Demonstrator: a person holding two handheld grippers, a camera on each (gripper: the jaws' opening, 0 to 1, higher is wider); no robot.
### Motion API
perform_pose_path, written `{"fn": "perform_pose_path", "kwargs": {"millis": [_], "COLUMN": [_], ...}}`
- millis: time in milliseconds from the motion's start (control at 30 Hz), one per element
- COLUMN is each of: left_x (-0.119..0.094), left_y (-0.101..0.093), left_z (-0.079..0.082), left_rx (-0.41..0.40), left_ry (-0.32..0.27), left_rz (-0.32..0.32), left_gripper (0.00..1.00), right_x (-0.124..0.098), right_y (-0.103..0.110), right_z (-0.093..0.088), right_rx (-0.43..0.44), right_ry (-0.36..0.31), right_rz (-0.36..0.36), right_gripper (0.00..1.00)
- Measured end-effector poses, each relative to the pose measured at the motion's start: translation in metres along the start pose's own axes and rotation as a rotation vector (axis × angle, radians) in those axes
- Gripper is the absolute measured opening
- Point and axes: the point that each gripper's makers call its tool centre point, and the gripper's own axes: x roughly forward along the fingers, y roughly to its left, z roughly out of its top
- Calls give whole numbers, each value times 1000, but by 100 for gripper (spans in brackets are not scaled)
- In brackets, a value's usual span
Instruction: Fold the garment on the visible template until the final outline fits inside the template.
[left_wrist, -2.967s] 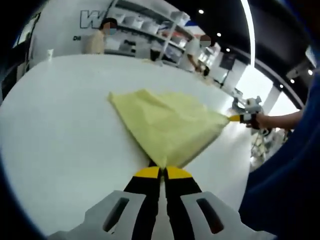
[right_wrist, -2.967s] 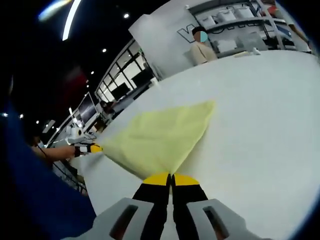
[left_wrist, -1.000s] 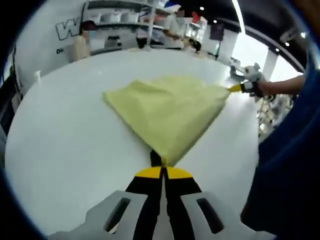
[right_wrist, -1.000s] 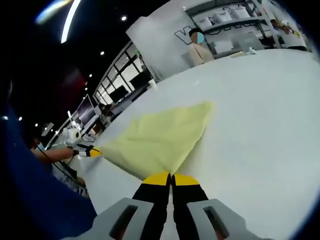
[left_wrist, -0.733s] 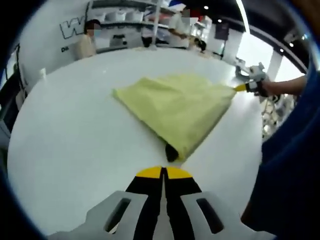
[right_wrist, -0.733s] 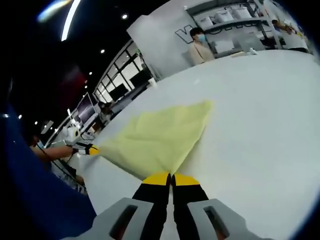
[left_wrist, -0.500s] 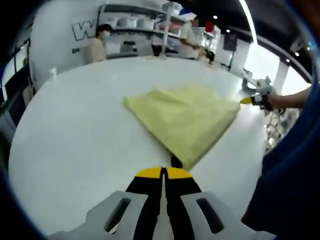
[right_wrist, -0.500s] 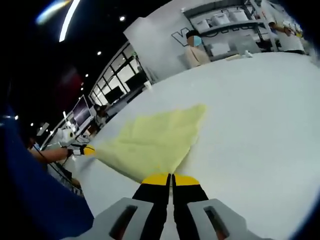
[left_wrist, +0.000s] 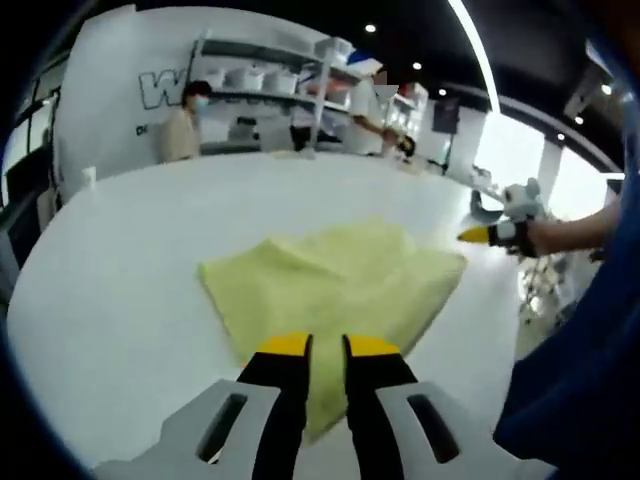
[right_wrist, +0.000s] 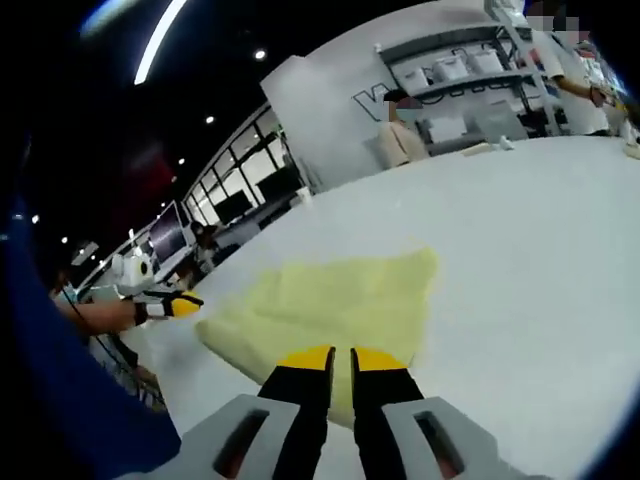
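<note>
Left tool (left_wrist: 327, 345) apparently open over yellow garment (left_wrist: 335, 285).

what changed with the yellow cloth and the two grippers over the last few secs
Both grippers let go: the left gripper and right gripper now stand slightly open, and the yellow cloth lies slack, no longer stretched between them. It stays on the white table.
</note>
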Motion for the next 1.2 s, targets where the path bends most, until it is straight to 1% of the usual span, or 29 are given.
{"fn": "perform_pose_path", "kwargs": {"millis": [67,133,200,267,300,333,367,400,433,467,500,533,567,600,667,700,800,900,933,967,1000,1033,1067,1100,1133,1167,1200], "left_x": [14,29,43,56,65,67,75,80,83,87,93,94,97,102,106,103,110,117,119,120,124,125,126,126,127,129,129], "left_y": [-6,-9,-13,-12,-7,-7,-7,-8,-17,-14,-7,-6,-4,3,10,8,15,23,26,27,33,37,39,40,43,47,51], "left_z": [7,13,21,23,20,19,16,13,13,10,5,4,1,-5,-6,-2,3,8,10,13,17,18,18,18,18,19,20], "left_rx": [18,18,27,31,34,36,42,63,81,97,112,114,120,123,131,135,139,152,152,144,143,147,150,152,154,156,155], "left_ry": [-2,1,-1,8,26,35,50,65,90,100,110,113,122,142,149,145,135,129,124,116,112,112,115,118,118,117,118], "left_rz": [-16,-26,-36,-42,-58,-62,-70,-81,-88,-89,-86,-85,-84,-76,-62,-56,-48,-36,-33,-28,-14,-4,3,11,15,18,23], "left_gripper": [13,14,16,17,18,19,19,19,19,19,19,19,19,19,19,19,17,11,11,14,17,22,23,24,23,23,23], "right_x": [15,32,47,59,66,71,76,79,84,87,91,92,95,97,98,99,102,110,114,116,117,119,120,121,122,123,123], "right_y": [6,13,17,22,25,28,31,33,32,31,29,28,23,20,17,15,8,-1,-3,-8,-10,-11,-12,-14,-17,-17,-17], "right_z": [2,4,6,7,6,3,-3,-8,-16,-19,-23,-25,-30,-32,-28,-24,-17,-8,-5,-1,1,3,5,9,17,21,24], "right_rx": [-16,-35,-56,-77,-88,-96,-117,-135,-154,-163,-171,-173,-177,-187,-190,-190,-192,-196,-196,-192,-191,-193,-192,-188,-188,-184,-179], "right_ry": [6,16,26,35,47,63,94,117,149,162,175,181,202,209,208,200,179,161,157,154,153,150,147,141,115,101,87], "right_rz": [24,32,46,54,69,80,94,102,108,109,110,109,103,101,93,86,65,51,49,46,44,43,42,38,24,19,15], "right_gripper": [7,9,9,8,8,7,7,6,6,6,6,6,5,4,1,0,3,5,4,3,2,1,0,1,7,16,20]}}
